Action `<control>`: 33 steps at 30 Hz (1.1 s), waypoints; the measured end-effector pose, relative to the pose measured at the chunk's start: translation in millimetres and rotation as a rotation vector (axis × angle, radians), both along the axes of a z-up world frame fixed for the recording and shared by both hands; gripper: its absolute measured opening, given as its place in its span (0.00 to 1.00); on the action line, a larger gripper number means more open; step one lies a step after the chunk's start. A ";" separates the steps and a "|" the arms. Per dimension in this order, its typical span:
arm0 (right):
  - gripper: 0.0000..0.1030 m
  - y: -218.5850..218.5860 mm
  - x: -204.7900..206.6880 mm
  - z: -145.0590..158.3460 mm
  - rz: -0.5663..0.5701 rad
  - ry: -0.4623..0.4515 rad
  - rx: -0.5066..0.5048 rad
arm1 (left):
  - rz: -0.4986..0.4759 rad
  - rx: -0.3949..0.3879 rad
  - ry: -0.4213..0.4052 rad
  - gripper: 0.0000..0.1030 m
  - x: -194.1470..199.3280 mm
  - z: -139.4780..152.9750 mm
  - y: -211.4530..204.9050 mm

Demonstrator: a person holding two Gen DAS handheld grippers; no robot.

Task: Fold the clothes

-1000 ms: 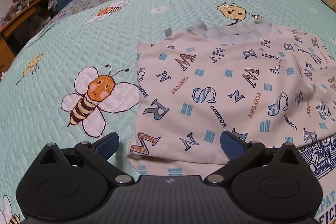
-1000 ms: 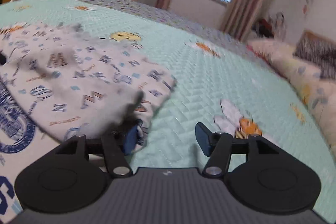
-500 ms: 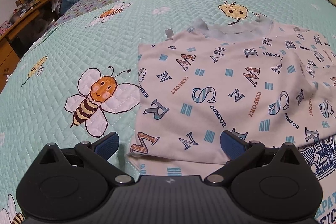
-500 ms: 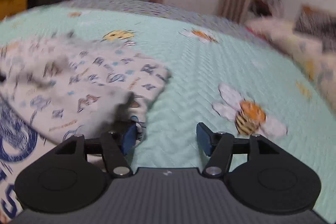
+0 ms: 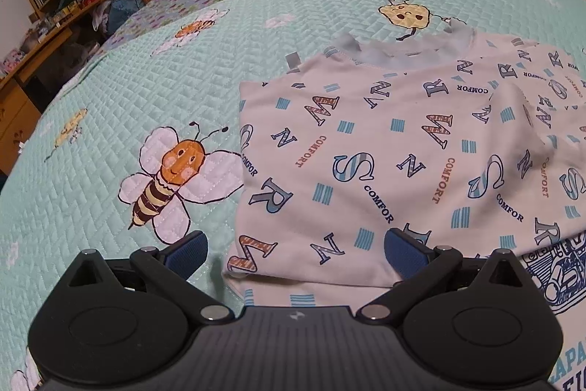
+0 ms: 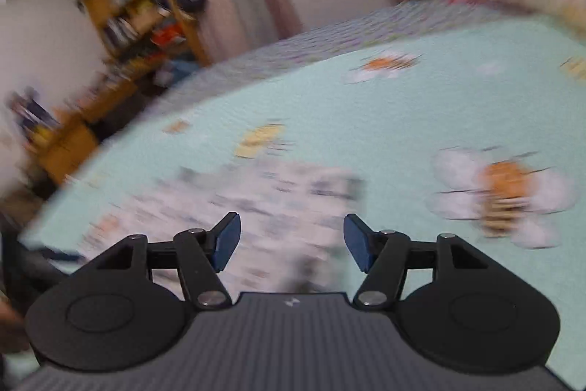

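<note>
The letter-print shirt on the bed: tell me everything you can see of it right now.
The letter-print shirt is soft white knit fabric printed with striped letters, small blue bars and the word COMFORT. It has a pale blue ribbed collar at its far edge and a small grey tag beside it. It lies flat on the green bee quilt, folded, the near edge doubled over a lower layer. Its right part overlaps another garment with a blue graphic. Neither gripper touches it.

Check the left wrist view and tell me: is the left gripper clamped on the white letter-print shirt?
No, the left gripper is open, its pads clear of the shirt.
</note>
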State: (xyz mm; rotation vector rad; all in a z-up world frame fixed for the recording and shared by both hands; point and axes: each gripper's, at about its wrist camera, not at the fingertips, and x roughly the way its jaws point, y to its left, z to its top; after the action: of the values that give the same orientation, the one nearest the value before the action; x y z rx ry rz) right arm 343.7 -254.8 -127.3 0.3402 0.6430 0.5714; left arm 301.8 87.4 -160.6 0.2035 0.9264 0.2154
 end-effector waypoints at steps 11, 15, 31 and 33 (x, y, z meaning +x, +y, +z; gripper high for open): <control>0.07 -22.8 33.3 -47.2 -0.091 0.217 0.020 | 0.004 -0.006 0.002 1.00 0.3 -1.0 0.6; 0.09 -6.0 31.9 -23.6 -0.034 0.129 0.013 | 0.010 -0.002 0.001 1.00 0.3 -0.9 -1.0; 0.18 -9.9 62.2 -21.0 -0.056 0.120 0.012 | 0.016 0.049 -0.013 1.00 -3.0 -1.5 -8.8; 0.19 -2.6 77.2 -28.6 -0.016 0.150 0.030 | 0.011 0.050 -0.017 1.00 -4.0 -1.6 -8.5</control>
State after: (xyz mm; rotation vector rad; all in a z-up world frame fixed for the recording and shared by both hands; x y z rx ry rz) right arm 420.9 -257.5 -155.9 0.4194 0.7761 0.5439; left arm 297.8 78.9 -162.2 0.2424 0.9060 0.2505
